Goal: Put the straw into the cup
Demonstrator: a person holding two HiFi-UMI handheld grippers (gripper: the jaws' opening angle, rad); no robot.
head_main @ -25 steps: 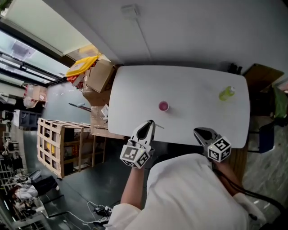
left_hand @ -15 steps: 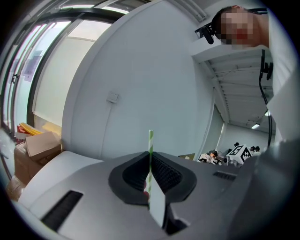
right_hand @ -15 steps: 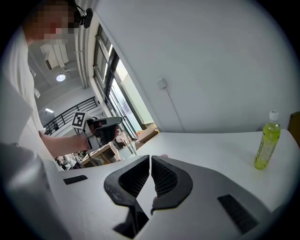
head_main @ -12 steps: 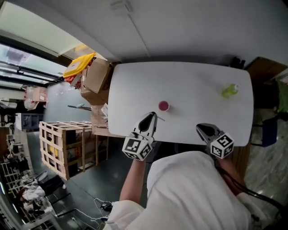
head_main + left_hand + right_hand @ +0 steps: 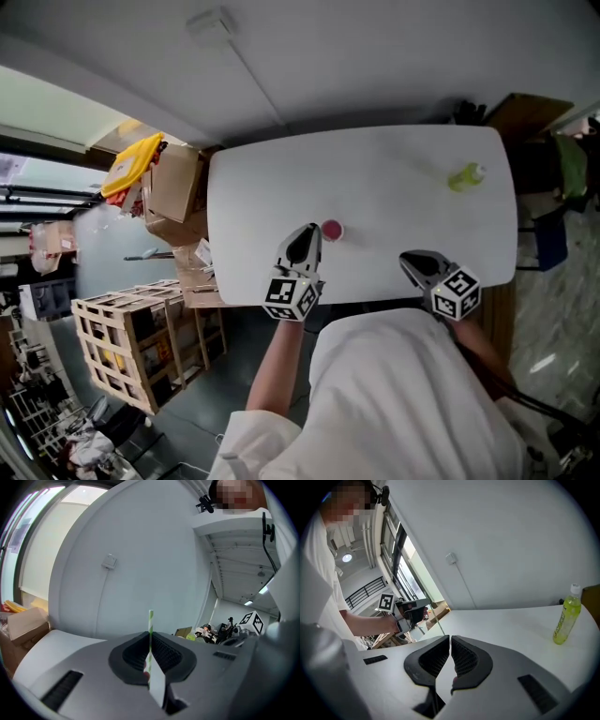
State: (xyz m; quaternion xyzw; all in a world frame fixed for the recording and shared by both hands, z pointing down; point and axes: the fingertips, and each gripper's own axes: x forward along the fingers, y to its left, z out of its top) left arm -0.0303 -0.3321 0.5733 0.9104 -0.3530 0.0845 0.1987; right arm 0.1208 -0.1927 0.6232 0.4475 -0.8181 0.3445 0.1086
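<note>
A small pink cup [image 5: 331, 230] stands on the white table [image 5: 394, 169], near its front edge. My left gripper [image 5: 310, 232] has its tip just left of the cup and is shut on a green-and-white striped straw [image 5: 150, 623], which sticks up upright from between its jaws [image 5: 150, 638]. In the left gripper view the cup is hidden behind the jaws. My right gripper [image 5: 409, 260] hovers over the table's front edge to the right, well apart from the cup, its jaws [image 5: 450, 639] shut with nothing between them. The right gripper view shows the left gripper [image 5: 408, 612] and its thin straw [image 5: 436, 621].
A yellow-green bottle [image 5: 466, 175] with a white cap stands at the table's far right, also seen as the bottle [image 5: 565, 617] in the right gripper view. Cardboard boxes [image 5: 173, 192] and a wooden crate [image 5: 131, 333] sit left of the table. A wall runs behind it.
My left gripper has moved forward and lower with the straw, from short of the cup to right beside it. The right gripper has shifted slightly; its jaws stay shut.
</note>
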